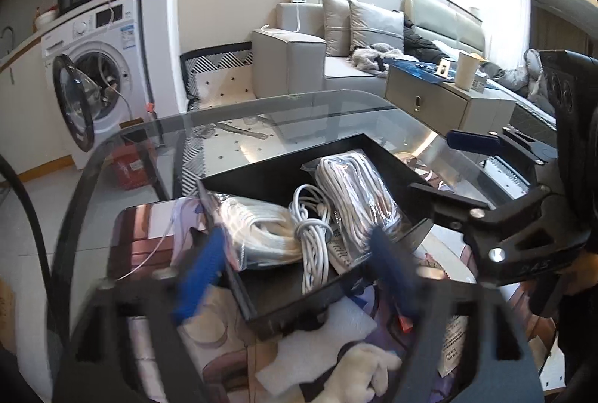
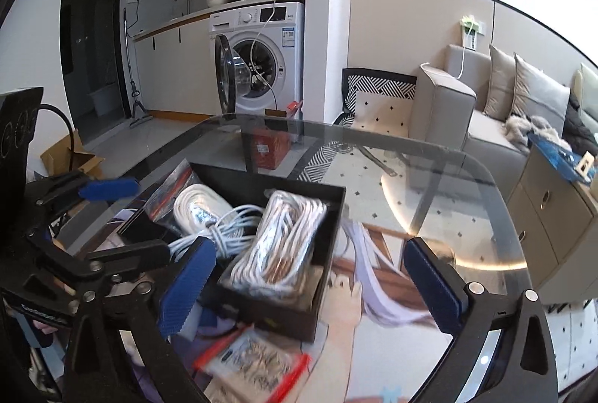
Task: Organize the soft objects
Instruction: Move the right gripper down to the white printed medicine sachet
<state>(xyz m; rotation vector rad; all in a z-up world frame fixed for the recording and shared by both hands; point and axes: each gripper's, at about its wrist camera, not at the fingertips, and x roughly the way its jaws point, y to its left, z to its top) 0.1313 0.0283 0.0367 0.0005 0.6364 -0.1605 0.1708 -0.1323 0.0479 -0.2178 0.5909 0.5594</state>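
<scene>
Both grippers are hovering with jaws spread wide and nothing between them: the left gripper (image 1: 299, 276) and right gripper (image 2: 310, 283) are flanking a black tray (image 2: 276, 309) sitting on the glass worktop (image 2: 467, 186). Just ahead of their fingertips, bagged white cable coils (image 2: 280, 242) and a loose white cord (image 1: 310, 234) are lying inside the tray.
</scene>
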